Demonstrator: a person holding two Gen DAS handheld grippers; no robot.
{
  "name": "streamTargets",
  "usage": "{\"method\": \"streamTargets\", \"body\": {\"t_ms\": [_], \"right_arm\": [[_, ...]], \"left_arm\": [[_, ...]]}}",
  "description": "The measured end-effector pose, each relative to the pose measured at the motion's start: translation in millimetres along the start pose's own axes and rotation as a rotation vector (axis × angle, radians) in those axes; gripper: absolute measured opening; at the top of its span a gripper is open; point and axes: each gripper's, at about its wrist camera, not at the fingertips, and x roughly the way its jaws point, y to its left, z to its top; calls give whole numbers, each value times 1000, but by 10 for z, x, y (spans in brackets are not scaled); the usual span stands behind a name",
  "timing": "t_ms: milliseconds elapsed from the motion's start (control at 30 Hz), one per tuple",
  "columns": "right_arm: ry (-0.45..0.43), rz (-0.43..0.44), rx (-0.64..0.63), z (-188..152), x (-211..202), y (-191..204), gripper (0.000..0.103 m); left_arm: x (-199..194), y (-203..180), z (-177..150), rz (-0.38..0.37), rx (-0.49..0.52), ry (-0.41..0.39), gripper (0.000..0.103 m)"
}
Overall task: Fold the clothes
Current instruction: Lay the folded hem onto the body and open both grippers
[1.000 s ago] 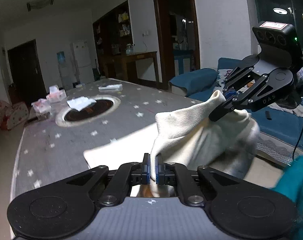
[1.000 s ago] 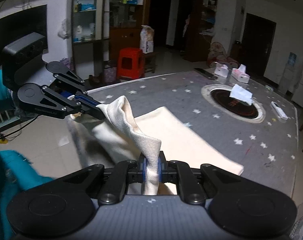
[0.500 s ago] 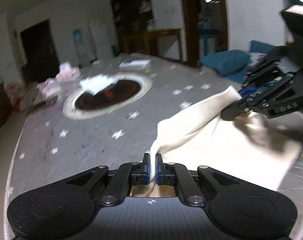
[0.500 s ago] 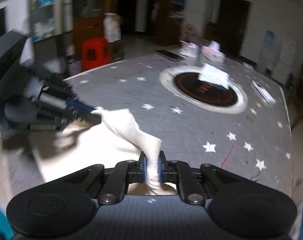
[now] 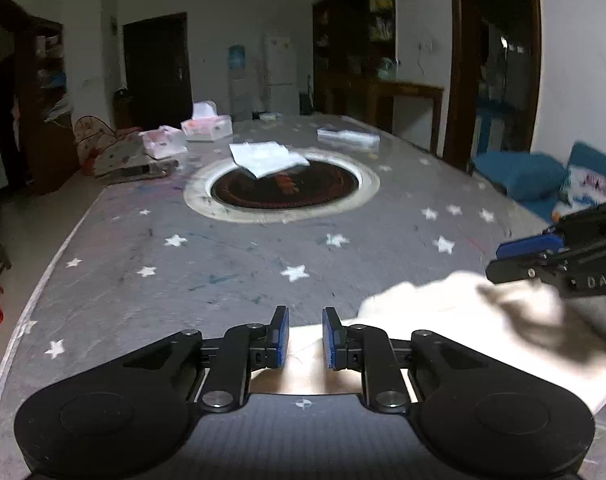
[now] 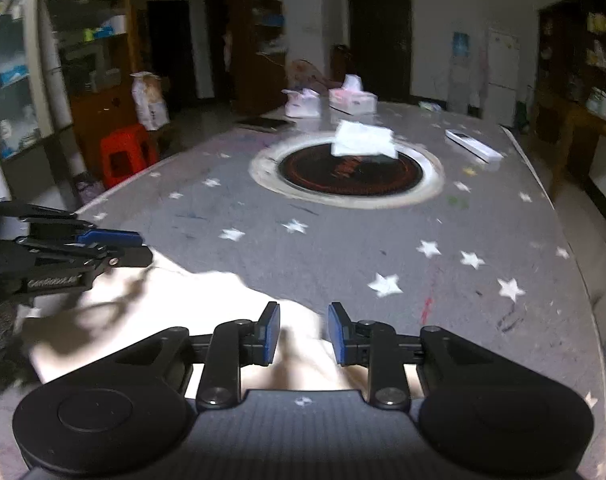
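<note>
Looking along my left gripper (image 5: 305, 334), I see it tilted down toward the grey star-patterned desk (image 5: 207, 264), its jaws parted with nothing pinched between the blue pads; they have just been opening. The cream cloth (image 5: 455, 320) lies on the desk just under and to the right of those pads, bunched and partly shadowed. My right gripper (image 6: 304, 334) is angled down the same way, jaws likewise just opened and standing apart, the cloth (image 6: 207, 292) spread beneath them, not clamped. Each gripper shows in the other's view, coming in from the side close over the cloth: the right one (image 5: 523, 260) at the frame's right edge, the left one (image 6: 119, 248) at the left edge. Farther up the desk sits a round dark inset (image 5: 285, 186) with a white folded cloth (image 5: 267, 156) on its rim
</note>
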Motion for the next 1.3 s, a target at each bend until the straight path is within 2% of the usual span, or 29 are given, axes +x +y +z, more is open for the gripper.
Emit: {"method": "streamTargets", "body": {"t_ms": [167, 333, 533, 700, 967, 1067, 1167, 1233, 1300], "right_arm": [[39, 111, -46, 23, -7, 239, 25], [84, 142, -59, 40, 231, 421, 21], [102, 111, -78, 94, 487, 500, 21], [108, 111, -34, 128, 644, 436, 21], [81, 103, -6, 137, 395, 299, 21], [78, 90, 11, 34, 265, 206, 21], [72, 71, 21, -60, 180, 121, 21], [83, 51, 47, -106, 206, 32, 19], [77, 47, 76, -134, 245, -60, 10]], "left_arm": [[-295, -40, -78, -82, -11, -22, 19], [-398, -160, -221, -131, 22, 5, 19], [-264, -183, -347, -140, 32, 56, 19], [-184, -155, -310, -145, 16, 69, 19], [39, 95, -218, -83, -61, 100, 19], [53, 177, -222, -93, -102, 103, 20], [57, 163, -226, -89, -92, 102, 20], [66, 151, -228, -86, -85, 101, 20], [69, 153, -223, -84, -86, 103, 20]]}}
